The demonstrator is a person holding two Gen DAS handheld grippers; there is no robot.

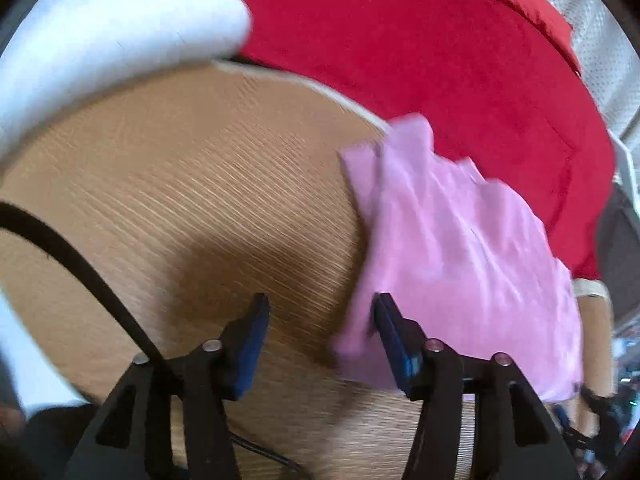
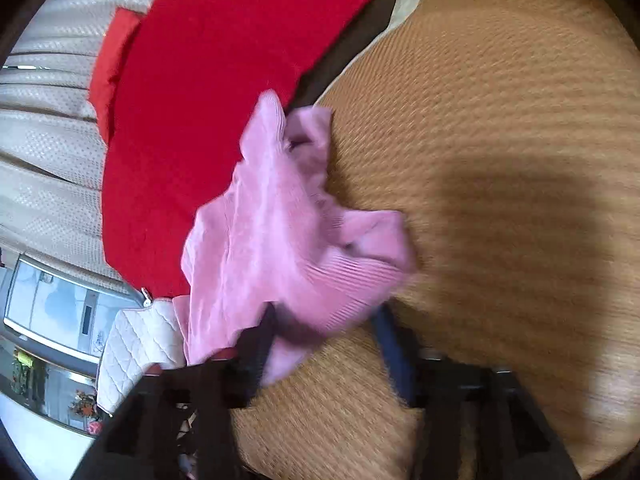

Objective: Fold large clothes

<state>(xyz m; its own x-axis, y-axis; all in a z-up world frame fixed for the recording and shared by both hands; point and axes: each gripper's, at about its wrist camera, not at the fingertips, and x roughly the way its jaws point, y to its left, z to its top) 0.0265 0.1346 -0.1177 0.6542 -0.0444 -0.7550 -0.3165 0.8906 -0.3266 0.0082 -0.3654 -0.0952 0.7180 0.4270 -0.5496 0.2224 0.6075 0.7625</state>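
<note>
We read the pink garment (image 1: 460,248) as set down in a rough bundle at the edge of the woven mat (image 1: 192,184), with its far part lapping onto the red cover (image 1: 420,48). That spot keeps the bare mat to its side free as a folding surface.

The left gripper (image 1: 318,320) points steeply down at the mat. Its jaws stand apart with nothing between them, and only its right finger lies against the garment's near corner.

In the right wrist view the garment (image 2: 280,232) lies crumpled, ribbed hem toward us, on the same mat (image 2: 500,128) beside the red cover (image 2: 208,80). The right gripper (image 2: 324,320) tilts down more shallowly. Its jaws are spread, and the hem droops into the gap. Blur makes it hard to be sure, but the pads seem not to pinch it, so we judge it released.

A white pillow (image 1: 100,40) sits at the far left.
</note>
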